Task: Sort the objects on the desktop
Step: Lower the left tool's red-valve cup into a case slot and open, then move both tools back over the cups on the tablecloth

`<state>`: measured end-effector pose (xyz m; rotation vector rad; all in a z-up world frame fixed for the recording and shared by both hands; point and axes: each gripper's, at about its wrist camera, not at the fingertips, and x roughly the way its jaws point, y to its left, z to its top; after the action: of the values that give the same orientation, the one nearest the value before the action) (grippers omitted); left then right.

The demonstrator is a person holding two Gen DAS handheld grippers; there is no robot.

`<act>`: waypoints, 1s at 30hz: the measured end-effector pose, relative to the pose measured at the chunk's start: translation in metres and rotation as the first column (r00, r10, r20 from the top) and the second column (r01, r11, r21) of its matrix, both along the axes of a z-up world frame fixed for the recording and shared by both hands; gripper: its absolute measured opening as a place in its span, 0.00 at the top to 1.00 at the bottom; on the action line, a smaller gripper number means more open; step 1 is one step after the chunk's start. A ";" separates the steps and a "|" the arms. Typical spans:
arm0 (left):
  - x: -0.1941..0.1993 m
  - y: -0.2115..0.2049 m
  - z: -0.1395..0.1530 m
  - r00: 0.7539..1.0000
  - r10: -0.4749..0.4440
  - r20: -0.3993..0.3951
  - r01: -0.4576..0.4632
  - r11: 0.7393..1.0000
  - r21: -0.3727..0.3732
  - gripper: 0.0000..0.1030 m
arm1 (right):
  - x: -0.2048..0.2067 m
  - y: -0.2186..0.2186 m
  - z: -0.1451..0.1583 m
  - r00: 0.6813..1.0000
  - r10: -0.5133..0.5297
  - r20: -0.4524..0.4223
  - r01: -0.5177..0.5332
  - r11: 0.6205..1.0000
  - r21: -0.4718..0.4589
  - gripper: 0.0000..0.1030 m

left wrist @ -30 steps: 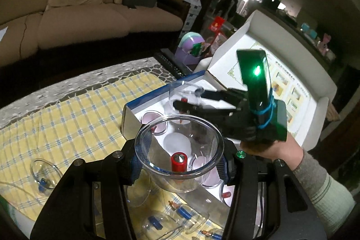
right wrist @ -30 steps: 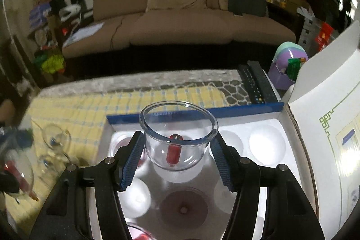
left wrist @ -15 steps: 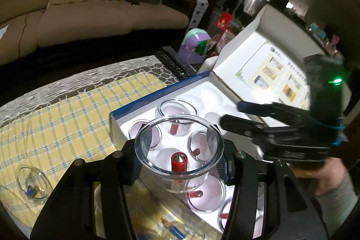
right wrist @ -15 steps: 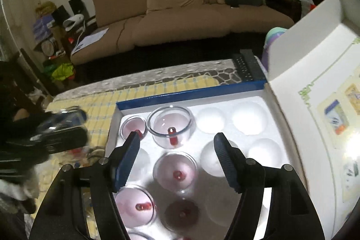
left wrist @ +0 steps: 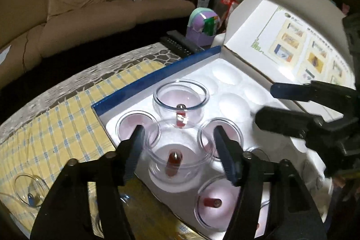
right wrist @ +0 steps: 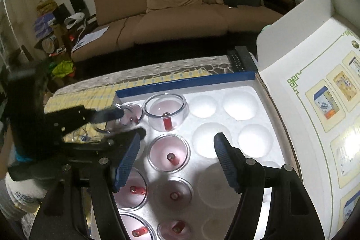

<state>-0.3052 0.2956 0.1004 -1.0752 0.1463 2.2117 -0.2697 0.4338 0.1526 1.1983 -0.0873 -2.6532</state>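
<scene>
A white foam tray (left wrist: 234, 87) in a blue-edged box holds several clear cupping cups with red valves. My left gripper (left wrist: 177, 138) is open around a large clear cup (left wrist: 175, 159) that sits in a tray pocket. A tall cup (left wrist: 181, 102) stands in the pocket behind it. My right gripper (right wrist: 176, 143) is open and empty above the tray (right wrist: 247, 138), over a seated cup (right wrist: 168, 155); it also shows at the right of the left wrist view (left wrist: 272, 102). The left gripper shows at the left of the right wrist view (right wrist: 128, 122).
The box lid (left wrist: 292, 42) stands open at the right. A yellow checked cloth (left wrist: 58, 134) covers the table, with a loose cup with a blue valve (left wrist: 30, 191) at the left. A remote (left wrist: 180, 44) and a purple container (left wrist: 202, 26) lie behind the box.
My left gripper lowered its cup into a tray pocket and opened. My right gripper released its cup into the back pocket, opened and drew back.
</scene>
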 end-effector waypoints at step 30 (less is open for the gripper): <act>0.025 -0.110 0.010 0.997 0.072 0.028 -0.074 0.996 0.055 0.40 | -0.063 -0.034 -0.044 0.995 -0.076 0.058 0.064 0.982 0.175 0.71</act>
<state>-0.2805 0.1853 0.1105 -1.0940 0.0331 2.2519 -0.3332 0.4000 0.1083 1.3579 0.0940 -2.7302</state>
